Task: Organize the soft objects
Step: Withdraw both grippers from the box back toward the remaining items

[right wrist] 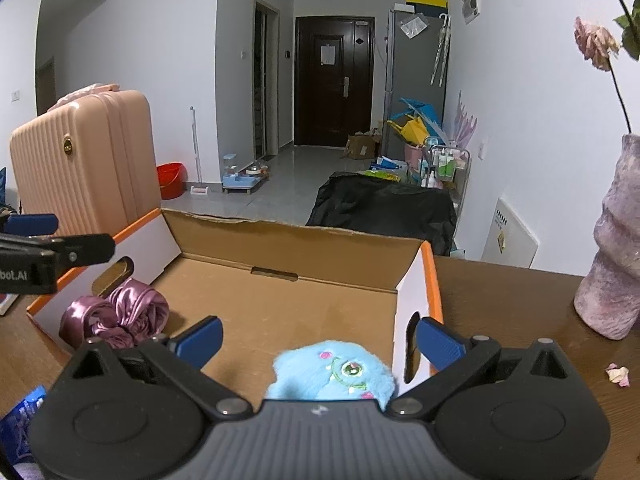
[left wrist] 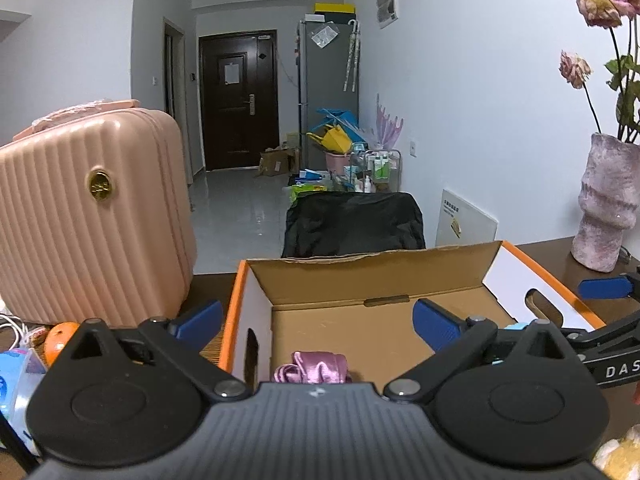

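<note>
The blue plush toy (right wrist: 334, 374) lies on the floor of the open cardboard box (right wrist: 280, 308), at the box's near right corner. In the right wrist view it sits low between the spread jaws of the right gripper (right wrist: 318, 340), nearer the gripper body than the blue fingertips (right wrist: 200, 336), and neither pad touches it. The jaws stand released, holding nothing.

The purple satin cloth (right wrist: 116, 314) lies bunched against the box's left wall, well apart from the plush. In the left wrist view the same cloth (left wrist: 312, 368) shows just above the body of the left gripper (left wrist: 318, 320), centred between its wide-open jaws and below the fingertips (left wrist: 202, 318); these jaws too are released and empty.

The box, white outside with orange rims, stands on the dark wooden worktop (right wrist: 500, 300). A pink ribbed suitcase (left wrist: 88, 216) stands just beside the box on the left. A mauve vase (left wrist: 606, 204) with dried roses (left wrist: 600, 4) stands toward the worktop's right far edge, and fallen petals (right wrist: 618, 374) lie on the wood near it. An orange (left wrist: 60, 340) rests at the left near the suitcase.
</note>
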{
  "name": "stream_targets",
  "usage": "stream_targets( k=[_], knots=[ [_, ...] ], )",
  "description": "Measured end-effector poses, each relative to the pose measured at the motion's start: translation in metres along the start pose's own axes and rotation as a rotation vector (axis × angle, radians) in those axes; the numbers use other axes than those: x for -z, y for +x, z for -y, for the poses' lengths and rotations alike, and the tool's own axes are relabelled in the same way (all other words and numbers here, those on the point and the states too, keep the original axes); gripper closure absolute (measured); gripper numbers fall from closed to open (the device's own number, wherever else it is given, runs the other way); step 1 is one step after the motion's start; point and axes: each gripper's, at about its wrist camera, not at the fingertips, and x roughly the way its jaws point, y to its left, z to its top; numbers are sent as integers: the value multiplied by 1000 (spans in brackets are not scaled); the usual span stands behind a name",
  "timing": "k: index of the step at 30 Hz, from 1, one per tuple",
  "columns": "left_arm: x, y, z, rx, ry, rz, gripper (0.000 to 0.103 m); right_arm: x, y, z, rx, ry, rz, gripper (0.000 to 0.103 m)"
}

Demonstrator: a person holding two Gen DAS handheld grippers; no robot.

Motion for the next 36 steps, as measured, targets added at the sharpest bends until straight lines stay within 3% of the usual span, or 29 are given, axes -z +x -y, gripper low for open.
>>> stream_targets(
  k=[14, 27, 36],
  knots=[
    [-2, -53, -12, -12, -22, 85, 0, 3, -48, -7, 16, -24, 72, 0],
    [14, -108, 2, -5, -4, 110, 0, 14, -101, -8, 11, -10, 134, 0],
    [20, -135, 9, 2, -21, 97, 0, 16, -116, -11, 18, -4, 120, 0]
  ],
)
